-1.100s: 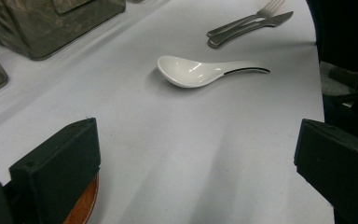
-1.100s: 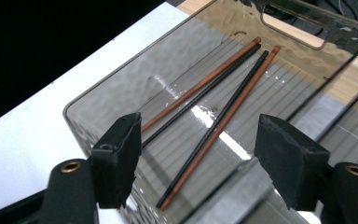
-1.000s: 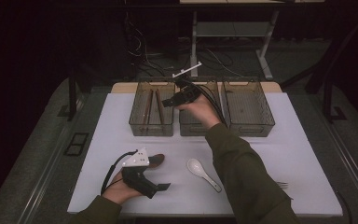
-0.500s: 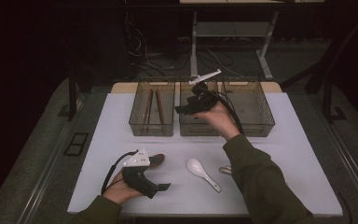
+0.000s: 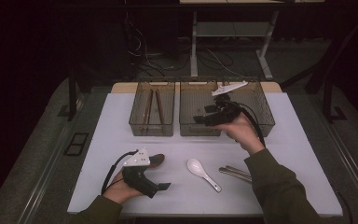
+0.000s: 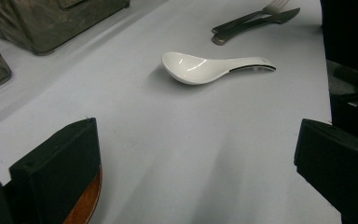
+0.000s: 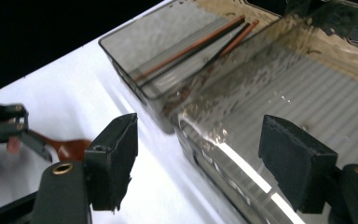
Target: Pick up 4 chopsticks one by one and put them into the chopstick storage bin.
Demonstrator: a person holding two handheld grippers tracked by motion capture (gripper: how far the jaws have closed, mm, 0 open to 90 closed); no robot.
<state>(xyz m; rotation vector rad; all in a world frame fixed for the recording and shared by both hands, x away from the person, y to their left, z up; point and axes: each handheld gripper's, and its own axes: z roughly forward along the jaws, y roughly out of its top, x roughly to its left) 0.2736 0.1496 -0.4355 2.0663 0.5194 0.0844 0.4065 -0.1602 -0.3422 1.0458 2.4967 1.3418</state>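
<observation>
White porcelain, the spoon (image 5: 203,173) lies near the table's (image 5: 303,154) front edge, about midway along it, bowl toward the left. We rest our left gripper (image 5: 157,187) on the table just left of that spoon, jaws spread and empty, with a brown wooden spoon (image 5: 156,160) beside it. Our right gripper (image 5: 204,116) hovers over the middle bin (image 5: 200,128) at the back edge, jaws spread, holding nothing. Chopsticks (image 5: 153,105) lie in the left bin (image 5: 151,128). A metal fork and knife (image 5: 235,173) lie just right of the white spoon.
</observation>
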